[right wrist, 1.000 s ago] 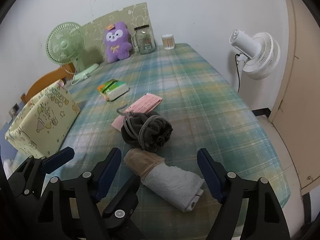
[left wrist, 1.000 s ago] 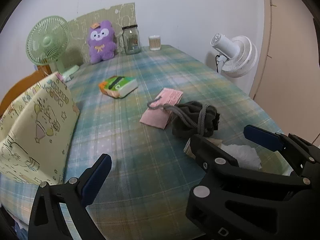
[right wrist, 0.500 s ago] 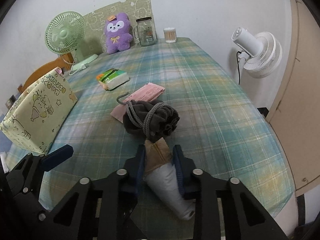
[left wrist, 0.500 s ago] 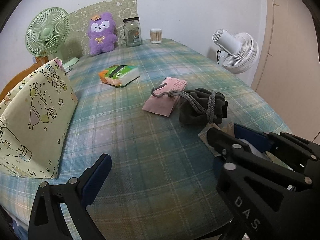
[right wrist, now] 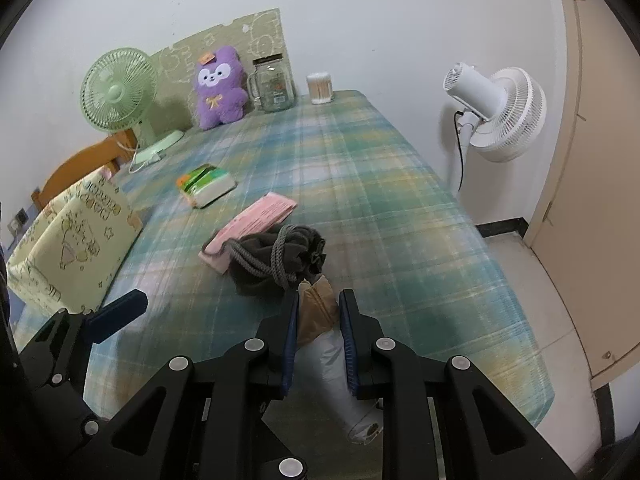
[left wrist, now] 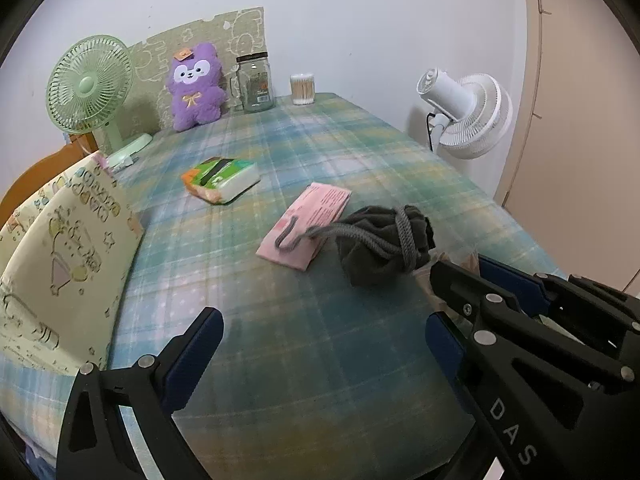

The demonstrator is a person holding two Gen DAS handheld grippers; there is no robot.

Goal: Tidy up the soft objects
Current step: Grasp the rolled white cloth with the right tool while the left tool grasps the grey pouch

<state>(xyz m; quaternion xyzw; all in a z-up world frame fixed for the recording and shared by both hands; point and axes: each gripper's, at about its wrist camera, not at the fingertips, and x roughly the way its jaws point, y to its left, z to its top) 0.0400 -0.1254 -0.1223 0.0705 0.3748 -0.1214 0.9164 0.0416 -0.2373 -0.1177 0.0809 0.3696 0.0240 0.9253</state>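
A plain white wall [right wrist: 360, 8] is running behind a table [right wrist: 380, 184] that is wearing a blue-green plaid cloth. A patterned olive board [right wrist: 240, 36] is leaning against the wall at the table's far end. A wooden chair back [right wrist: 80, 168] is showing at the table's left edge. A white fan [right wrist: 496, 108] is standing off the table's right side, its dark cord [right wrist: 460, 156] hanging down. A beige door [right wrist: 592, 160] is filling the right edge, and pale floor tiles [right wrist: 532, 280] are lying below it, with a dark skirting [right wrist: 500, 226] meeting the wall. Soft, even light is falling over the room.
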